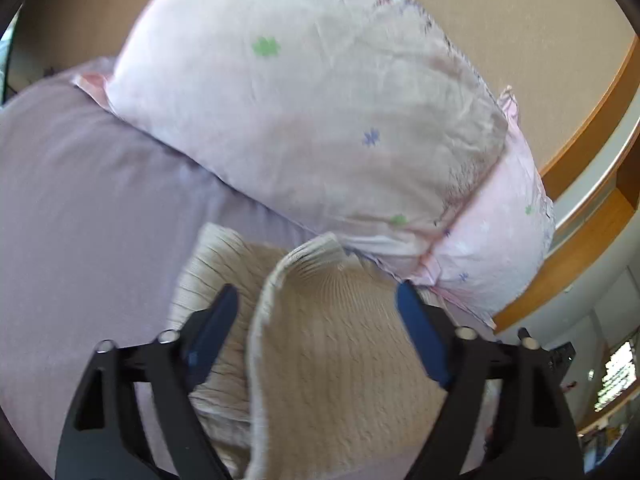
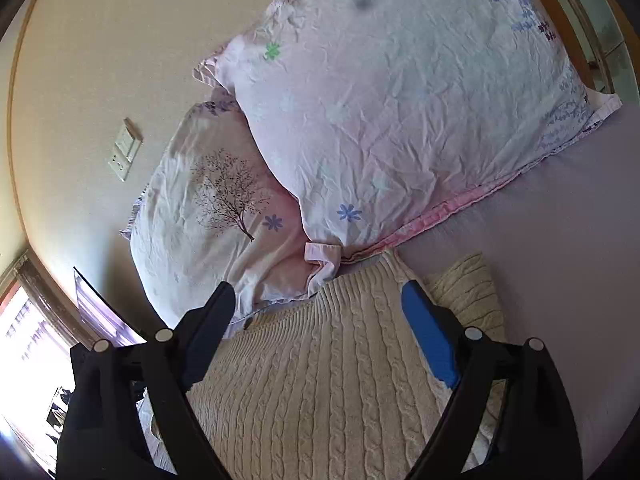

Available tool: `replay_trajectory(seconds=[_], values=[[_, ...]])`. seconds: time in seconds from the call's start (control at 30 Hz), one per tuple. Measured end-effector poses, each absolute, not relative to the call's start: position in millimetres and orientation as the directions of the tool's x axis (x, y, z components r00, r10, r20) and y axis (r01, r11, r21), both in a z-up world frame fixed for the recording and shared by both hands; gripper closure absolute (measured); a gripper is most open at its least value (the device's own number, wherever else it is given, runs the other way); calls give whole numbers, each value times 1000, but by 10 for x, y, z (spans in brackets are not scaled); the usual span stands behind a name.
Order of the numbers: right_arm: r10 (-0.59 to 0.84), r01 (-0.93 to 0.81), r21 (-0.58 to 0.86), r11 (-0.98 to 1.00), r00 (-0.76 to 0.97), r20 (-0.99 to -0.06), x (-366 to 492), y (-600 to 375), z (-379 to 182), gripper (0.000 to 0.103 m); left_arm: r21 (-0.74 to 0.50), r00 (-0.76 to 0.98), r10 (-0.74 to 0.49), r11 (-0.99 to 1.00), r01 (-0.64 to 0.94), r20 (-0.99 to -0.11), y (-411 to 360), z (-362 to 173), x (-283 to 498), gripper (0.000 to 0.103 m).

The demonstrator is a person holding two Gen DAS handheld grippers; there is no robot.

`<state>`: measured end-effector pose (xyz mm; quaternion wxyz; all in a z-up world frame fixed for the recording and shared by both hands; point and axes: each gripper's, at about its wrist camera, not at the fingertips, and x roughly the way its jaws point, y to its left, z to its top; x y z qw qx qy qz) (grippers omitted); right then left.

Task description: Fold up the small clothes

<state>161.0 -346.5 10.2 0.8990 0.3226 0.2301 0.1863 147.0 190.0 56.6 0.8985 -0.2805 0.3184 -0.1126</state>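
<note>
A cream cable-knit sweater (image 1: 332, 344) lies on the lilac bed sheet (image 1: 80, 208), its ribbed edge folded up in a curl. My left gripper (image 1: 318, 300) is open, its fingers straddling the sweater just above it. In the right wrist view the same sweater (image 2: 320, 368) spreads flat beneath my right gripper (image 2: 318, 296), which is open and empty over the ribbed hem. A ribbed part (image 2: 468, 292) pokes out to the right.
Two pink floral pillows (image 2: 400, 100) (image 2: 208, 216) lie just beyond the sweater, against a beige wall with a switch plate (image 2: 125, 148). A wooden bed frame (image 1: 580, 136) runs at the right. A bright window (image 2: 24, 344) is at the left.
</note>
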Motion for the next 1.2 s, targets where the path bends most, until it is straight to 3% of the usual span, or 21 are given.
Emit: replay_trajectory(seconds=[0.07, 0.23, 0.33, 0.47, 0.5, 0.53, 0.6, 0.63, 0.7, 0.83, 0.93, 1.03, 1.2], values=[[511, -204, 699, 686, 818, -263, 1574, -3536, 47, 17, -579, 774, -362, 815, -7, -519, 2108, 571, 1432, 16], [517, -194, 706, 681, 810, -276, 1619, -3530, 37, 17, -566, 654, -362, 815, -123, -664, 2286, 171, 1608, 16], [527, -192, 722, 664, 806, -270, 1646, -3534, 2, 17, -627, 600, -450, 770, -114, -662, 2181, -46, 1654, 17], [530, -191, 736, 650, 807, -260, 1633, -3562, -19, 17, -606, 621, -437, 792, -78, -651, 1931, -67, 1636, 17], [537, -193, 742, 642, 803, -256, 1637, -3562, -27, 17, -616, 627, -441, 784, -81, -643, 1910, -81, 1630, 27], [546, -196, 747, 635, 799, -254, 1645, -3560, -32, 17, -646, 612, -465, 756, -101, -640, 1898, -140, 1640, 51], [559, -203, 754, 625, 790, -252, 1659, -3544, -35, 17, -723, 591, -524, 673, -153, -613, 1891, -283, 1657, 73], [567, -208, 756, 621, 785, -249, 1661, -3535, -31, 17, -728, 596, -521, 666, -163, -611, 1865, -311, 1656, 76], [573, -219, 757, 615, 784, -239, 1646, -3526, -8, 17, -724, 601, -523, 675, -142, -605, 1811, -224, 1660, 79], [556, -243, 759, 604, 811, -183, 1550, -3597, 100, 17, -819, 622, -639, 574, -4, -452, 1467, 246, 1711, 80], [513, -248, 755, 607, 848, -134, 1456, -3717, 190, 17, -839, 563, -749, 518, 168, -349, 725, 646, 1883, 81], [450, -216, 750, 626, 885, -121, 1396, -3862, 221, 17, -873, 440, -859, 404, 273, -260, -258, 718, 2135, 80], [399, -127, 766, 630, 899, -180, 1432, -4117, 146, 17, -933, 160, -947, 306, 188, -278, -1579, 247, 2491, 71]])
